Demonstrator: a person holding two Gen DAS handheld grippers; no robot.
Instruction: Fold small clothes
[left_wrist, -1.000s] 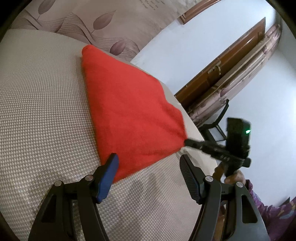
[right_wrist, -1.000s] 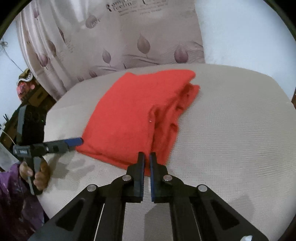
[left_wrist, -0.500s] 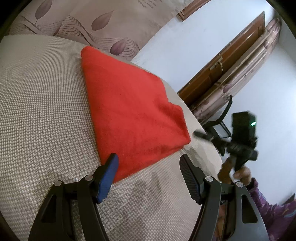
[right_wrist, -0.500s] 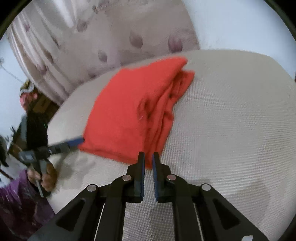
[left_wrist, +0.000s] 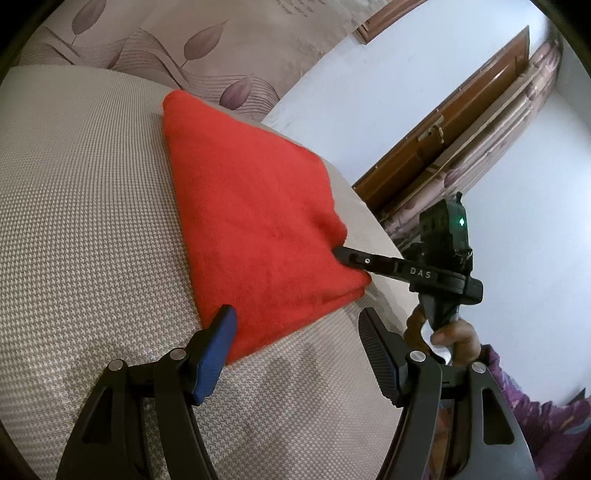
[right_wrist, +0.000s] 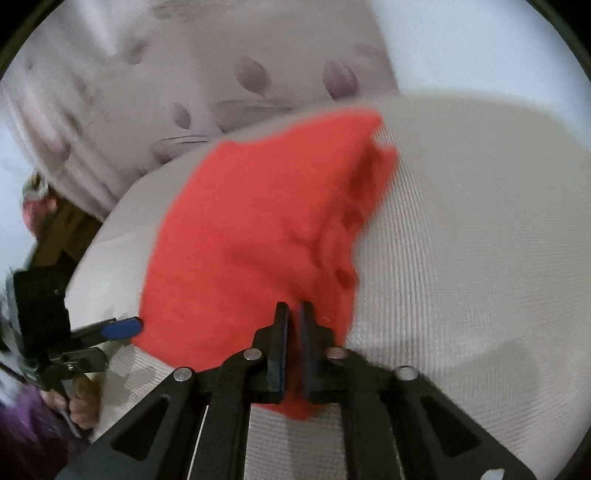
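Table (left_wrist: 74, 229) bare left of red cloth (left_wrist: 251, 221) and in front of it, free passage there. Right gripper (left_wrist: 338, 254) blocks cloth's right corner; curtain (left_wrist: 221, 48) closes the far side.

The tabletop (left_wrist: 81, 229) is rounded at its edge and covered in a pale woven cloth with a fine houndstooth weave. A folded red cloth (left_wrist: 255, 229) lies flat on it, one corner near the far edge, layered edges along one side
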